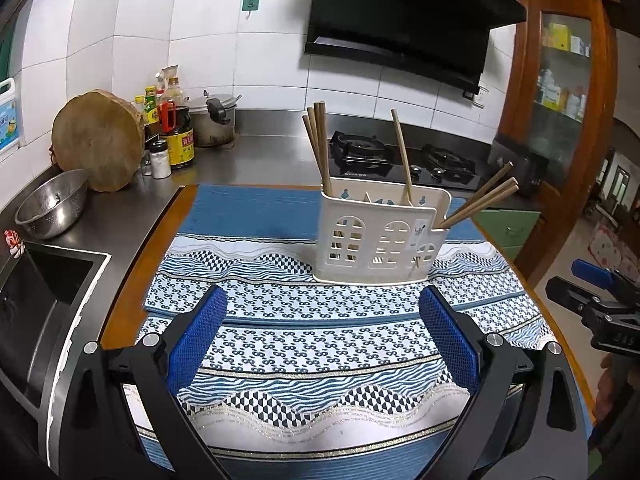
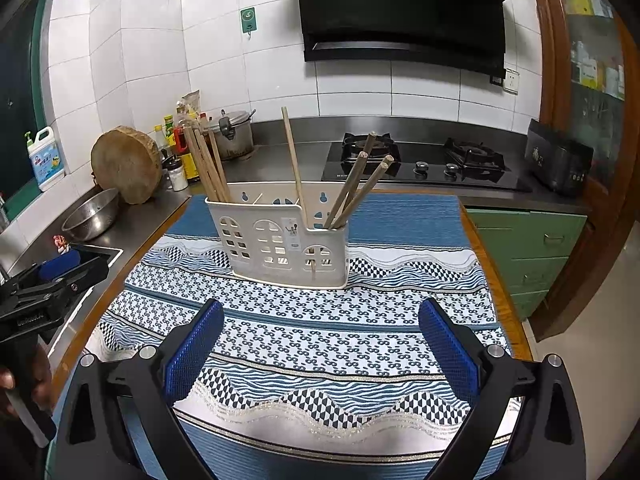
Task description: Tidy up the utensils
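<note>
I hold both grippers, left (image 1: 322, 344) and right (image 2: 320, 354), wide open and empty; chopsticks (image 2: 208, 166) stand upright in the holder (image 2: 280, 246) straight ahead, neither nearer.

- Utensil holder (image 2: 280, 242): cream-white plastic, window-shaped cut-outs.
- Chopsticks (image 2: 208, 166): plain light brown wood.
- Tablecloth (image 2: 400, 320): blue and white bands, wave stripes, black-and-white checks, small figure-eight print.
- Left gripper (image 1: 323, 330), right gripper (image 2: 321, 344): black frames, blue textured pads.
- Cabinet (image 2: 524, 248): green.
</note>
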